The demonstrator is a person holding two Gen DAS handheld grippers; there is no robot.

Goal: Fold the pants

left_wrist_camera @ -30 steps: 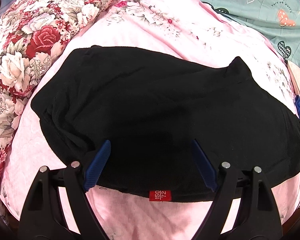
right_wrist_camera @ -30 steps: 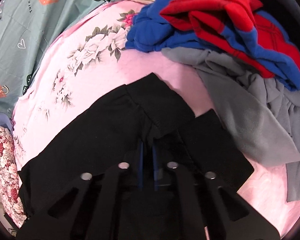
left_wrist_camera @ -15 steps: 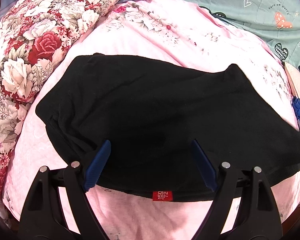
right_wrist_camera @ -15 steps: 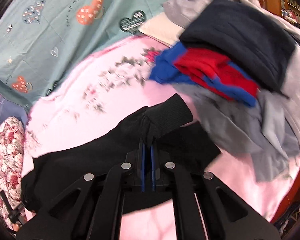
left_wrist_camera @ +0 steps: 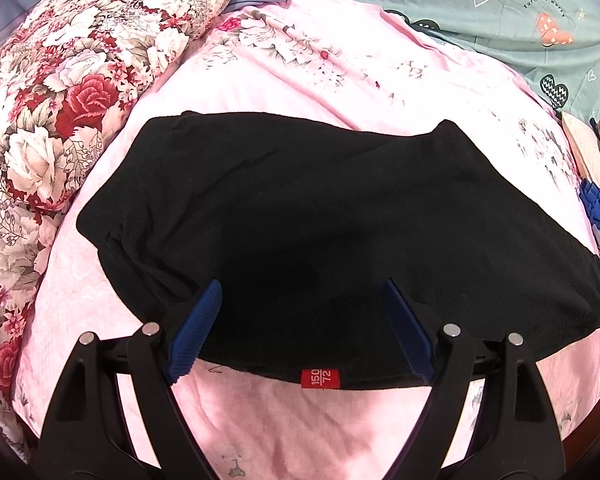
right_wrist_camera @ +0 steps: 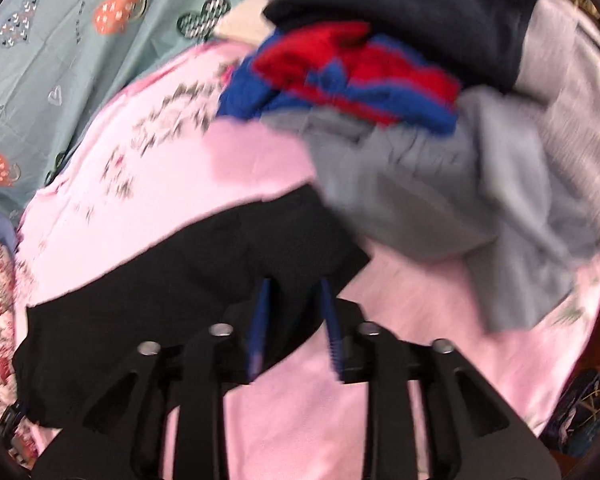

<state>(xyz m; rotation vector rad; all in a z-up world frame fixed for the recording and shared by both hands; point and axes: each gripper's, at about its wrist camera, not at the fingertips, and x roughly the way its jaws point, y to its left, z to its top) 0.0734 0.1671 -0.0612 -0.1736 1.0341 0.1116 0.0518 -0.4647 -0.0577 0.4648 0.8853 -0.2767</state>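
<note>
While I watch from far away, the black pants [left_wrist_camera: 320, 220] lie spread flat on the pink sheet [left_wrist_camera: 284, 432]. A small red tag [left_wrist_camera: 320, 378] sticks out at their near edge.

My left claw [left_wrist_camera: 302, 308] hangs over that near edge. It is wide open and holds nothing. Its blue pads [left_wrist_camera: 194, 330] sit on each side of the dark cloth, apart from it.

My right claw [right_wrist_camera: 294, 316] is over the other end of the pants [right_wrist_camera: 204, 276]. Its jaws are opening. The cloth end lies between the blue pads [right_wrist_camera: 329, 320], but they do not press on it. This view is blurry.

Past the pants sits a pile of clothes [right_wrist_camera: 440, 128] on the bed: gray, red and blue, and dark navy on top. I see no box or basket holding them.

A flowery quilt [left_wrist_camera: 60, 112] lies along the left side. A green blanket [left_wrist_camera: 480, 12] with hearts lies at the far side.
</note>
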